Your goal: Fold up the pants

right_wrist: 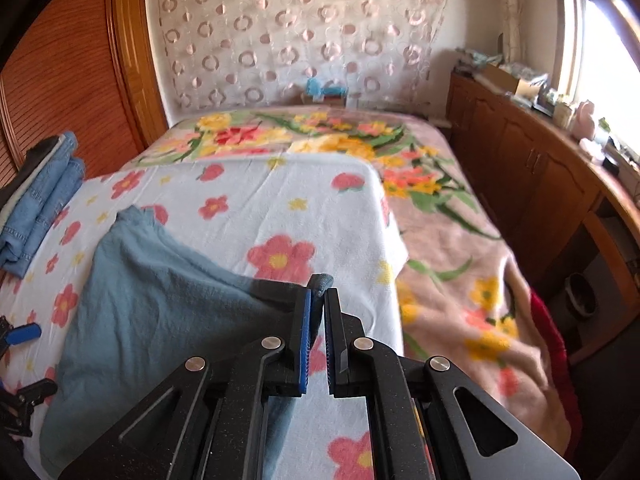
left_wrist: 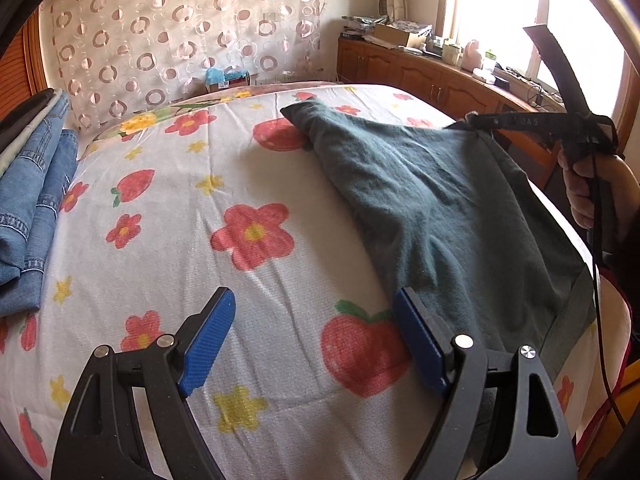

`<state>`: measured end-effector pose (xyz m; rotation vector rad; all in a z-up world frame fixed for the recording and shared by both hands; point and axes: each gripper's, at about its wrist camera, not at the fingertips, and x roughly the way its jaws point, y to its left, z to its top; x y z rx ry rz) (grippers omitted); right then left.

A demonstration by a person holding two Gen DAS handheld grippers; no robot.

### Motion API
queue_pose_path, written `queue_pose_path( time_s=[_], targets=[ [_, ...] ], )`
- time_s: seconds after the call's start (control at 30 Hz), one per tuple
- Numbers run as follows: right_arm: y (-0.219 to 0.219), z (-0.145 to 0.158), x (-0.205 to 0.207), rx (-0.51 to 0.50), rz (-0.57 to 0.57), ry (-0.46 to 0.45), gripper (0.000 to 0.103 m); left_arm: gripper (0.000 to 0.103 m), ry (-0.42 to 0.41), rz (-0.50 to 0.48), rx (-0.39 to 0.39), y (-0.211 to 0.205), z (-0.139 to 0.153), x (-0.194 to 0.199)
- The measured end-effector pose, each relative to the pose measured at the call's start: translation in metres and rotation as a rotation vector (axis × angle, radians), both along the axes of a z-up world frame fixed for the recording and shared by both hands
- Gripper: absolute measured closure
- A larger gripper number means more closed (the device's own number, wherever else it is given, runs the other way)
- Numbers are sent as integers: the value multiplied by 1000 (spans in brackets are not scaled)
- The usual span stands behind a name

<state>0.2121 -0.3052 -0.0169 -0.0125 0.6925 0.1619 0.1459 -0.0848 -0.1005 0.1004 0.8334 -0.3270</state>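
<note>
Dark teal pants (left_wrist: 448,216) lie on the flowered white bedspread (left_wrist: 208,240), one end reaching toward the far side. My left gripper (left_wrist: 312,336) is open and empty, low over the bedspread, its right pad at the pants' near left edge. My right gripper (right_wrist: 318,308) is shut on a corner of the pants (right_wrist: 168,312) and lifts it off the bed. In the left wrist view the right gripper (left_wrist: 476,120) shows at the far right, holding the raised corner.
A stack of folded jeans (left_wrist: 28,208) sits at the bed's left edge, also in the right wrist view (right_wrist: 40,204). A pink floral blanket (right_wrist: 460,248) covers the right side. Wooden cabinets (right_wrist: 528,172) with clutter run under the window on the right.
</note>
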Motion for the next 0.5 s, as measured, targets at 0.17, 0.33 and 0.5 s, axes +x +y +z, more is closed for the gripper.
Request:
queue_pose_path(
  time_s=[0.17,0.33,0.5],
  targets=[
    [-4,3,-20,8,22,1,88,20,-2,-1,1,0,0,0],
    [-9,3,-57,28,23,-19,75,20,-8,0,4,1,0,-1],
    [-8,-3,-103,33,47,-41,74,20,-33,8,7,4,7,-9]
  ],
)
